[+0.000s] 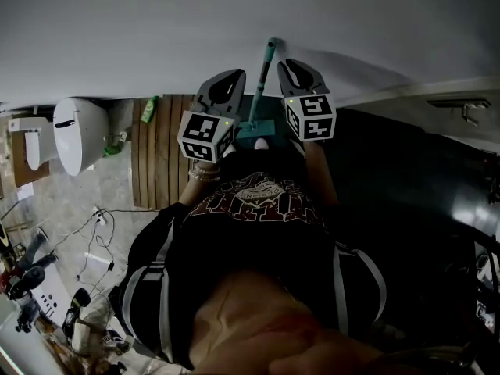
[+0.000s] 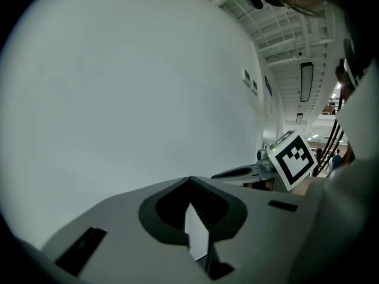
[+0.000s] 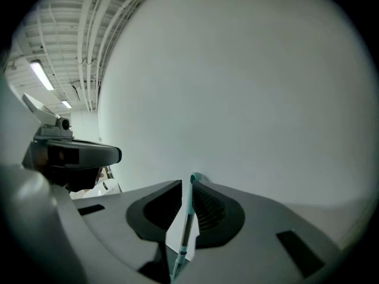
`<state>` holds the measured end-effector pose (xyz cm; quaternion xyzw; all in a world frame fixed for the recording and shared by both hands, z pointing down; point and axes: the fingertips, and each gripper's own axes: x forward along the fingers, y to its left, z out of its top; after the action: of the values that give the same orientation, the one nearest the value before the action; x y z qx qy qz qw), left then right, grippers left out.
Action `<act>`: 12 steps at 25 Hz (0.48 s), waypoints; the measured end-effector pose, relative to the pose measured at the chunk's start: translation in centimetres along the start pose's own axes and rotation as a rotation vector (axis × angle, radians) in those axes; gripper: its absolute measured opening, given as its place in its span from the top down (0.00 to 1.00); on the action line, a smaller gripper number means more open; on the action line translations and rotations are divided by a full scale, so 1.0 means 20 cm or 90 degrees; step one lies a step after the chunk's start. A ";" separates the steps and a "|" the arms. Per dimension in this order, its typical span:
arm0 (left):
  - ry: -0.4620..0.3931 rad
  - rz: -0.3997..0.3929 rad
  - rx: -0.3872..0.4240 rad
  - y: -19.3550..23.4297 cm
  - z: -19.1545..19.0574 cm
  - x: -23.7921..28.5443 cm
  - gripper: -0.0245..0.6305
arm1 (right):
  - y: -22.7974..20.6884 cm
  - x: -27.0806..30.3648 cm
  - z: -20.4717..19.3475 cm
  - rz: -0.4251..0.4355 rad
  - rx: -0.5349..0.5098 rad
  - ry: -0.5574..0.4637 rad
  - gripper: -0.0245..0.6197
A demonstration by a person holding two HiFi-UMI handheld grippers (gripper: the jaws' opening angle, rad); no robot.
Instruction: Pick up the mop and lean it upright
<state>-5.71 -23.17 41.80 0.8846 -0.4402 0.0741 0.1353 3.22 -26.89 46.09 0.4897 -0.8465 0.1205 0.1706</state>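
The mop stands upright, its teal handle (image 1: 268, 69) leaning against the white wall and its flat teal head (image 1: 256, 130) on the floor in front of the person's feet. In the head view my right gripper (image 1: 286, 62) is just right of the handle and apart from it. In the right gripper view the handle (image 3: 188, 218) shows through the narrow gap of my right gripper (image 3: 188, 182), and the pads do not press on it. My left gripper (image 1: 234, 73) is left of the handle with its tips together; my left gripper (image 2: 190, 181) holds nothing.
A white toilet (image 1: 78, 135) stands at the left. A wooden slat mat (image 1: 160, 151) with a green bottle (image 1: 148, 109) at its far end lies beside the mop. Loose cables (image 1: 98, 225) lie on the tiled floor. A dark surface (image 1: 406, 186) fills the right.
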 end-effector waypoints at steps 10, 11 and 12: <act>-0.007 -0.016 0.005 -0.12 0.01 -0.03 0.89 | 0.05 -0.17 0.00 0.006 0.002 -0.013 0.93; -0.007 -0.018 0.006 -0.13 0.01 -0.03 0.89 | 0.05 -0.19 0.00 0.008 0.004 -0.014 0.93; -0.005 -0.019 0.007 -0.14 0.01 -0.03 0.89 | 0.06 -0.20 0.00 0.010 0.006 -0.015 0.93</act>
<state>-3.82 -21.08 41.02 0.8919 -0.4273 0.0707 0.1297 4.04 -23.15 44.40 0.4849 -0.8518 0.1201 0.1577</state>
